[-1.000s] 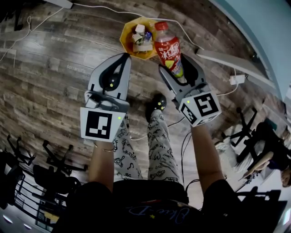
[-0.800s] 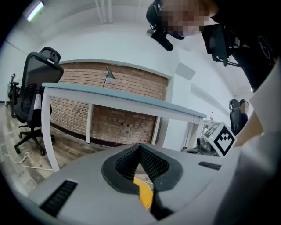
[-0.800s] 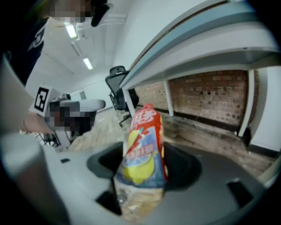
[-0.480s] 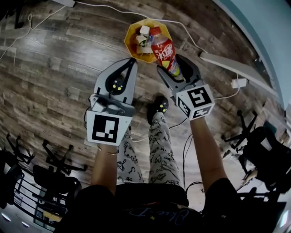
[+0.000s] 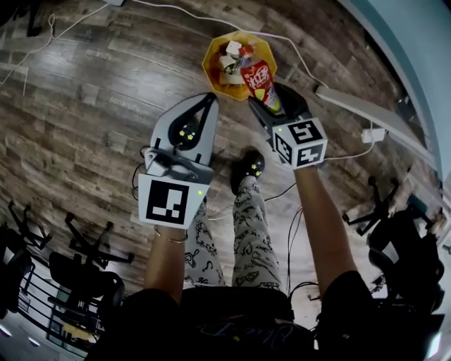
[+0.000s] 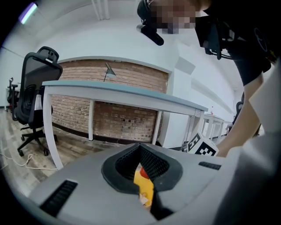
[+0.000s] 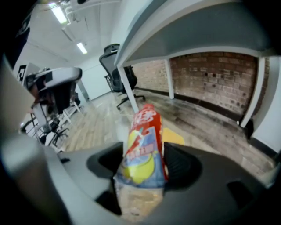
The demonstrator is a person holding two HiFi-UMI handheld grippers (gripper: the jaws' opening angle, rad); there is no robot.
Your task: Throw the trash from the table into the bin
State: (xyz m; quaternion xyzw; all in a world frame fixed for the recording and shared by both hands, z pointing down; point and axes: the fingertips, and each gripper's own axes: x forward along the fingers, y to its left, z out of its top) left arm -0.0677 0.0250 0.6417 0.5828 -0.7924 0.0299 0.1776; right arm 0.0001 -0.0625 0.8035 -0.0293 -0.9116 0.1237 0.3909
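Note:
A yellow bin (image 5: 213, 60) stands on the wooden floor with several bits of trash in it. My right gripper (image 5: 270, 97) is shut on a plastic bottle with a red label (image 5: 258, 81), tilted down so the bottle's cap end reaches over the bin's rim. In the right gripper view the bottle (image 7: 142, 149) fills the space between the jaws of the right gripper (image 7: 142, 163), with the bin (image 7: 174, 136) behind it. My left gripper (image 5: 208, 100) hangs just left of the bin, jaws together and holding nothing. In the left gripper view the bin (image 6: 145, 183) shows through the closed jaws' slit.
A white table (image 6: 123, 90) on thin legs stands by a brick wall, with an office chair (image 6: 33, 88) to its left. White cables (image 5: 162, 17) and a power strip (image 5: 372, 134) lie on the floor. The person's shoe (image 5: 250, 163) is below the bin.
My right gripper has sunk toward the bin with the bottle, whose cap end now lies over the bin's opening. The left gripper has stayed almost still.

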